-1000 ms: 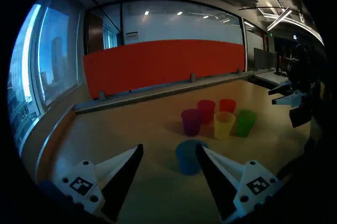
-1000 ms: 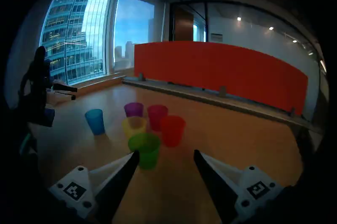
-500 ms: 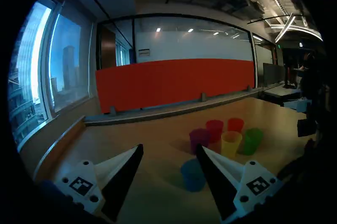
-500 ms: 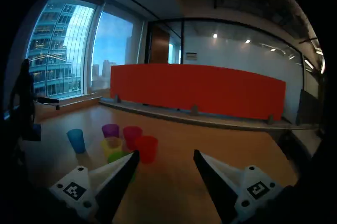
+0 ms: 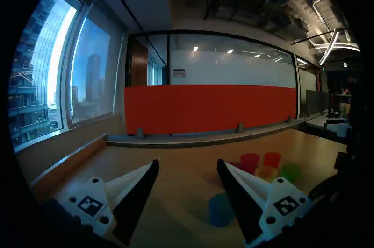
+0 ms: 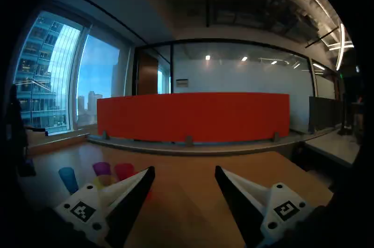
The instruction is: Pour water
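Left gripper (image 5: pixel 187 161) is up front in the left gripper view, jaws spread wide with nothing between them, just bare wooden table (image 5: pixel 177 187) showing through the gap. The blue cup (image 5: pixel 219 209) stands on that table low and to the right of the gap, its right edge tucked behind the right-hand finger, not touched by either finger as far as can be seen. Beyond it sits the cluster: pink cup (image 5: pixel 250 159) and red cup (image 5: pixel 272 158) side by side at the back, yellow cup (image 5: pixel 266 172) and green cup (image 5: pixel 291 171) just in front of them, all packed close together. Whether any cup holds water cannot be told from this low angle. Over to the right gripper view: right gripper (image 6: pixel 184 168) is also wide open and holding nothing, pointed across the table toward the long orange partition (image 6: pixel 191 117). The blue cup (image 6: pixel 68 179) is off to the left here, standing apart, with a purple cup (image 6: pixel 102 169) and the pink one next along, their lower parts hidden behind the left-hand finger. Tall windows (image 6: pixel 46 89) glow on the left with towers outside.
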`<state>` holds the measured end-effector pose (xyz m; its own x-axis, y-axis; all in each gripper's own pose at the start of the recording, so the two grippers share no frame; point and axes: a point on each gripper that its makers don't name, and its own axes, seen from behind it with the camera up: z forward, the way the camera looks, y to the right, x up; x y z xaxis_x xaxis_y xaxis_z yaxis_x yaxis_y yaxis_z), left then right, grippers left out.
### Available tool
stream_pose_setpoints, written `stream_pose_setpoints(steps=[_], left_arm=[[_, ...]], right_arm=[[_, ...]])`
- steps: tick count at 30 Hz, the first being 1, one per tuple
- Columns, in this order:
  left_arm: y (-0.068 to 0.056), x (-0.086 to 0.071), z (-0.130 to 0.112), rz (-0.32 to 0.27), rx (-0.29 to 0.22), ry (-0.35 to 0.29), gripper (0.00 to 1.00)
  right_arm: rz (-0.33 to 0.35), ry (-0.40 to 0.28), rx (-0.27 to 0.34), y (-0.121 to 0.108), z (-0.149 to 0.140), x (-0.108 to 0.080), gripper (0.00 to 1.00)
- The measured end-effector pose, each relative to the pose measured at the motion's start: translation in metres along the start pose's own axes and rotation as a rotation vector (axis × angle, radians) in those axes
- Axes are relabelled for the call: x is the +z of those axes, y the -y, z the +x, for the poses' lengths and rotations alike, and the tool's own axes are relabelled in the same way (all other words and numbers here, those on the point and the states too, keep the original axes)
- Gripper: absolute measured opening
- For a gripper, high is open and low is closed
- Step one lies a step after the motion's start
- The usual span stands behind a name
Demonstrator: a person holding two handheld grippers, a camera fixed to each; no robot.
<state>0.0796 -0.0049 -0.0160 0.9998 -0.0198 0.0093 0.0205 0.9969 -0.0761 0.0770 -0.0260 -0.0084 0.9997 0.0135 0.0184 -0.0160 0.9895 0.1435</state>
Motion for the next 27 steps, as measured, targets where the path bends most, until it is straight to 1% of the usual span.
stream_pose_setpoints(steps=[3,8,14,20,27], left_arm=[[0.000,0.000,0.004,0.013,-0.001,-0.021,0.92],[-0.004,0.001,0.009,0.026,0.007,-0.042,0.92],[-0.010,0.004,0.008,0.033,0.026,-0.048,0.92],[-0.014,0.006,0.006,0.054,0.043,-0.065,0.92],[-0.016,0.010,-0.006,0.077,0.047,-0.064,0.92]], right_arm=[[-0.038,-0.020,-0.004,-0.008,0.004,-0.001,0.99],[-0.073,-0.024,-0.022,-0.012,0.001,-0.002,0.99],[-0.097,-0.019,-0.027,-0.011,-0.003,-0.004,0.99],[-0.119,-0.013,-0.030,-0.013,-0.007,-0.006,0.99],[-0.128,-0.015,-0.012,-0.012,-0.009,-0.009,0.99]])
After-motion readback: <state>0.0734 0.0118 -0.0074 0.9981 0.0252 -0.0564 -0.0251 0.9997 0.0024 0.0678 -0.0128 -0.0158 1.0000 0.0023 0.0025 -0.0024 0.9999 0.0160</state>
